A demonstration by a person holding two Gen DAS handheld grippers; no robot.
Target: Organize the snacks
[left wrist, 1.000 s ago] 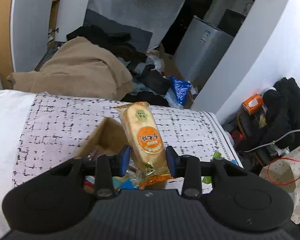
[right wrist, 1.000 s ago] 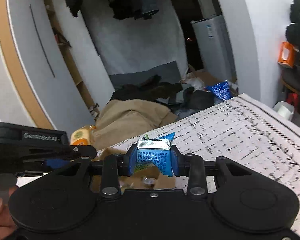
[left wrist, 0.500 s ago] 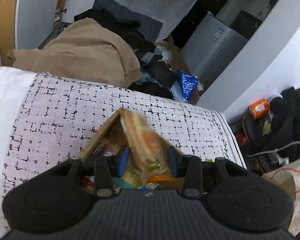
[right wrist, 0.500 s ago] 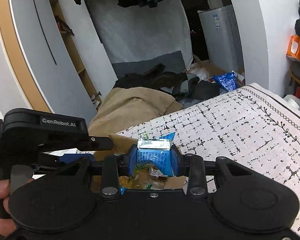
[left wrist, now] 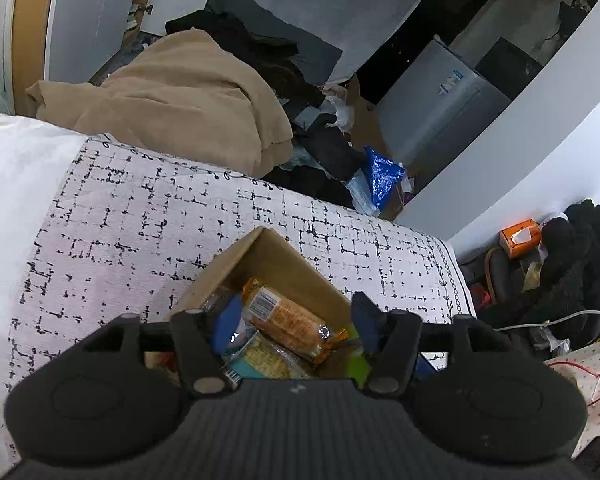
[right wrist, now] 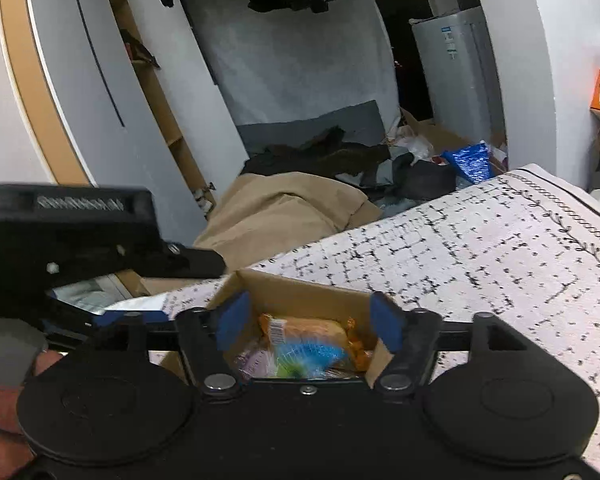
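- The left gripper (left wrist: 293, 326) hangs over an open cardboard box (left wrist: 277, 254); its two blue pads are spread wide apart and nothing is between them.
- The right gripper (right wrist: 308, 322) is above the same box (right wrist: 300, 290), also with its blue pads far from each other and holding nothing.
- The box stands on a white cloth with a black grid pattern (left wrist: 139, 220). I cannot tell if the surface under this cloth is a bed or a worktop.
- Inside the box lies a long biscuit pack (left wrist: 289, 320) with orange ends and a barcode label; it rests on its side on top of other wrapped snacks.
- From the right wrist view the same biscuit pack (right wrist: 320, 330) is seen, and a blue and green packet (right wrist: 310, 356) lies against it on the near side. This packet is blurred, so its print cannot be read.
- In the left wrist view a green packet (left wrist: 358, 362) shows beside the box, close to the right pad; it is partly hidden.
- The body of the left gripper also shows at the left side of the right wrist view (right wrist: 71, 236), with the person's fingers (right wrist: 3, 400) under it.
- Behind the cloth edge there is a beige blanket (left wrist: 187, 96) on the floor, dark clothes, a blue shiny bag (left wrist: 380, 172) and a small grey fridge (left wrist: 440, 104).
- An orange tissue box (left wrist: 520, 236) sits by the wall on the right.
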